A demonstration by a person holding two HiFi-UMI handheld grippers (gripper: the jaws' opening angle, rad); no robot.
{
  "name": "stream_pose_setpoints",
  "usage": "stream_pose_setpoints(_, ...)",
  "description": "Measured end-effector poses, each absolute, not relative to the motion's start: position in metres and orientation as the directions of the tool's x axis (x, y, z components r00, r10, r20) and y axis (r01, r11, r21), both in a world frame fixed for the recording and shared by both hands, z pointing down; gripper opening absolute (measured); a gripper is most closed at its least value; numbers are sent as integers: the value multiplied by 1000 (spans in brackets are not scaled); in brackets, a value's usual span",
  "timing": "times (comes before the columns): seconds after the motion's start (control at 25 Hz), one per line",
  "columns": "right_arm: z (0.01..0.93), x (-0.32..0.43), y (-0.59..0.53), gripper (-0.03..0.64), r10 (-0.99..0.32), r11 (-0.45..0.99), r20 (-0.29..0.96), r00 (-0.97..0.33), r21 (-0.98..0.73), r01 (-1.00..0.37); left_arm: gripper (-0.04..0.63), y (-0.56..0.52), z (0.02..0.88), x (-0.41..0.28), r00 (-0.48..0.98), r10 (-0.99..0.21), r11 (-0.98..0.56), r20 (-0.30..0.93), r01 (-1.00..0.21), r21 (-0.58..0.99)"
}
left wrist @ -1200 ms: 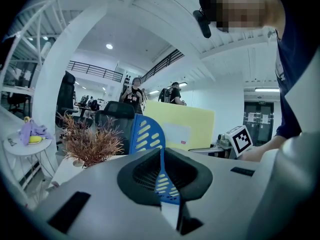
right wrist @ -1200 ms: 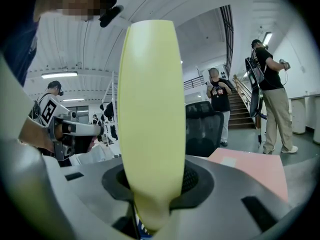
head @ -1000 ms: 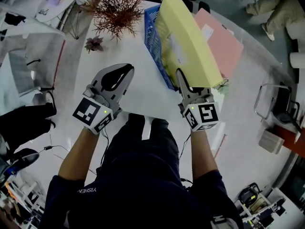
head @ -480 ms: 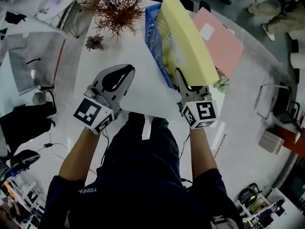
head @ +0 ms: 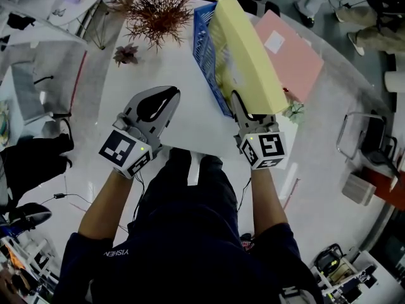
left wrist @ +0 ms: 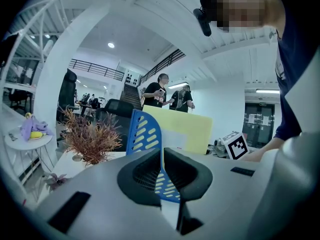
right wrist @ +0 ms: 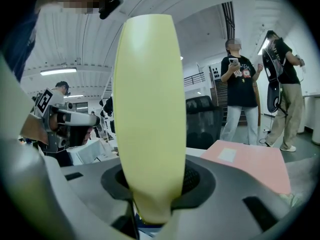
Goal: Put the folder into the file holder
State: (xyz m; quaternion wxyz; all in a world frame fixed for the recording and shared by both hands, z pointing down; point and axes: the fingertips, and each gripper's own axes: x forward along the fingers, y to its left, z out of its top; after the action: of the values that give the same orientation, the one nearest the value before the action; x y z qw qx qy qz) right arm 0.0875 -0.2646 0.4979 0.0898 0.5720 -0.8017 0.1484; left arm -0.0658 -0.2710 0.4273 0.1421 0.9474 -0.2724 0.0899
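A thick yellow folder [head: 248, 56] stands on edge, leaning into the blue slotted file holder [head: 202, 46] at the far side of the white table [head: 183, 128]. My right gripper [head: 236, 100] grips the folder's near lower end. In the right gripper view the folder [right wrist: 149, 109] fills the gap between the pads, and the jaws are opening slightly. My left gripper [head: 171, 94] hovers over the table left of the holder, shut and holding nothing. The left gripper view shows the holder [left wrist: 145, 136] with the folder [left wrist: 187, 131] in it, beyond the shut left gripper [left wrist: 163, 171].
A pink folder [head: 292, 54] lies flat on the table right of the holder. A dried reddish plant [head: 153, 8] stands at the table's far left, with a small dark flower [head: 124, 57] beside it. People stand in the background [right wrist: 239, 91]. Chairs and clutter ring the table.
The right gripper and the folder's lower end have shifted slightly left, toward the holder. The left gripper has barely moved.
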Motion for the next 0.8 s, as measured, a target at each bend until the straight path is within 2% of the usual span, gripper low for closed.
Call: stream_pose_setpoints(0.8,499,87,-263,204,-876,309,343,-340,-141,-940,48,-262,416,-59,836,-496,-815,233,-541,206)
